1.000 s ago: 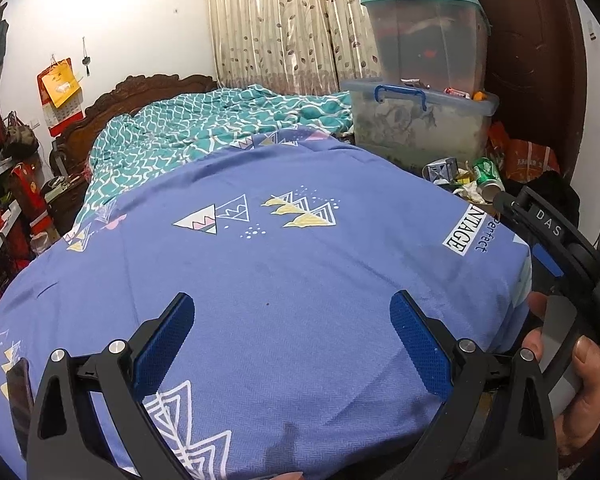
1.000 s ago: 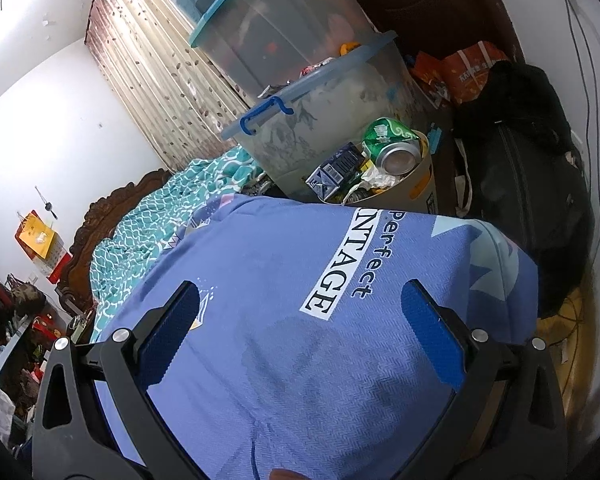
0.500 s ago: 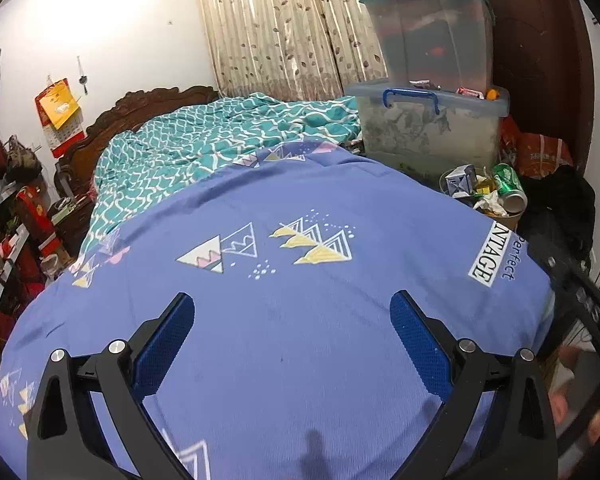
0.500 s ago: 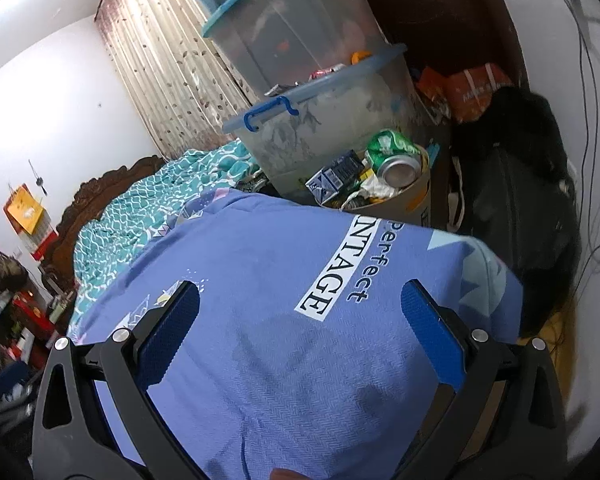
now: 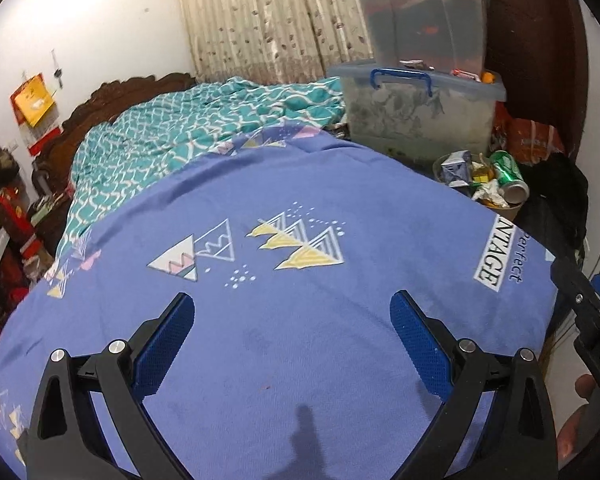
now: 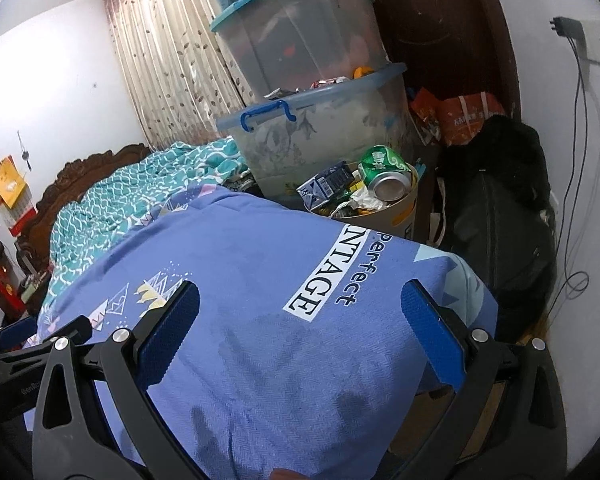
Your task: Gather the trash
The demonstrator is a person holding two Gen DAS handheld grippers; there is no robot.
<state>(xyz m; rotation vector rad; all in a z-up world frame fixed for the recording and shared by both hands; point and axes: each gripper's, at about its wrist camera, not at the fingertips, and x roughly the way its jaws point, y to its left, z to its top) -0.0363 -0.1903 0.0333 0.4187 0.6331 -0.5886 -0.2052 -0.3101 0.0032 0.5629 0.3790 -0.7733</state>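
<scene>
Two grippers, left (image 5: 290, 334) and right (image 6: 300, 320), hang over the blue bed (image 6: 260, 280), jaws wide apart, holding nothing. Upper right, the bin (image 6: 404, 206) is full of trash.

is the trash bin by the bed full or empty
Full. The trash bin is heaped past its rim: a green can lies tipped on top beside a blue carton and crumpled paper.
</scene>
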